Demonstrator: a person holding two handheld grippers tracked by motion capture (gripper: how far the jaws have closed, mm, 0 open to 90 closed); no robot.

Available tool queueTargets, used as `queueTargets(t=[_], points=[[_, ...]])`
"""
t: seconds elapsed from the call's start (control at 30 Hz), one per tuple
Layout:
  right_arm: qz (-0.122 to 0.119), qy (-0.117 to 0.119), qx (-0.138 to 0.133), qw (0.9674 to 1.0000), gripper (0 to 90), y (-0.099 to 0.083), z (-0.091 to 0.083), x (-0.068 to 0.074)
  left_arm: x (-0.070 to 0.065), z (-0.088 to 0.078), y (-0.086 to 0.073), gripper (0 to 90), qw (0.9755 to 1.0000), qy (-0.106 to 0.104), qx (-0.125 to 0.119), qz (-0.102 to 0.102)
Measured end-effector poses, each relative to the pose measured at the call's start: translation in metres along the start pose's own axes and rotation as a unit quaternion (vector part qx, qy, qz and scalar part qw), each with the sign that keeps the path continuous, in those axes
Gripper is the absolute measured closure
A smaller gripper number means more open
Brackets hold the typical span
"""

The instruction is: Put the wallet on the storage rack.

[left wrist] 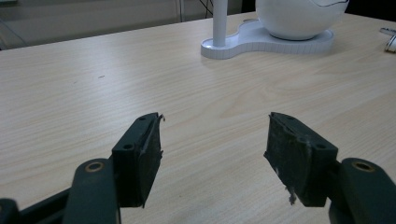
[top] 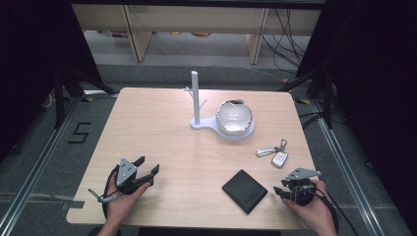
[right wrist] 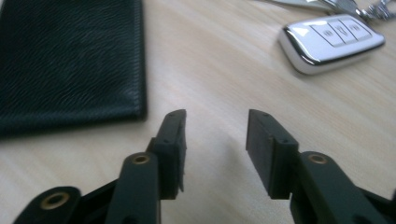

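At the near edge of the wooden table (top: 162,132), two hand-held grippers rest low. The left gripper (top: 147,172) has its jaws spread wide, holding nothing. The right gripper (top: 279,191), jaws parted and empty, sits just beside a black leather wallet (top: 244,191), with a white car key fob (top: 279,158) near.
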State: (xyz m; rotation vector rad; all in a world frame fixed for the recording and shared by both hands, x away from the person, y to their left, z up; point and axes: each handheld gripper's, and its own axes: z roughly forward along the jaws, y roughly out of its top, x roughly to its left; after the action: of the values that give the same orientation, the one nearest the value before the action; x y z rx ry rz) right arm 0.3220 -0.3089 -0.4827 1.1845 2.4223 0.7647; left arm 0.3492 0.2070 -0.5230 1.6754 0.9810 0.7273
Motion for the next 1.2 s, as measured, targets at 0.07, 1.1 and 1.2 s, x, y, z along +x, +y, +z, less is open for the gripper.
queueTargets(t=[0.07, 1.1, 1.2], points=[[-0.065, 0.005, 0.016, 0.9977, 56.0, 0.002, -0.007, 0.003, -0.001, 0.001, 0.001, 34.6, 1.0000, -0.003, 0.006, 0.007], [-0.413, 0.074, 0.125, 0.8991, 48.9, 0.047, 0.015, 0.063, 0.001, 0.002, 0.001, 34.7, 0.9999, -0.012, 0.007, 0.002], [-0.410, 0.070, 0.134, 0.8993, 47.5, 0.048, 0.017, 0.066, 0.000, 0.001, 0.001, 34.8, 0.9999, -0.010, 0.010, 0.004]])
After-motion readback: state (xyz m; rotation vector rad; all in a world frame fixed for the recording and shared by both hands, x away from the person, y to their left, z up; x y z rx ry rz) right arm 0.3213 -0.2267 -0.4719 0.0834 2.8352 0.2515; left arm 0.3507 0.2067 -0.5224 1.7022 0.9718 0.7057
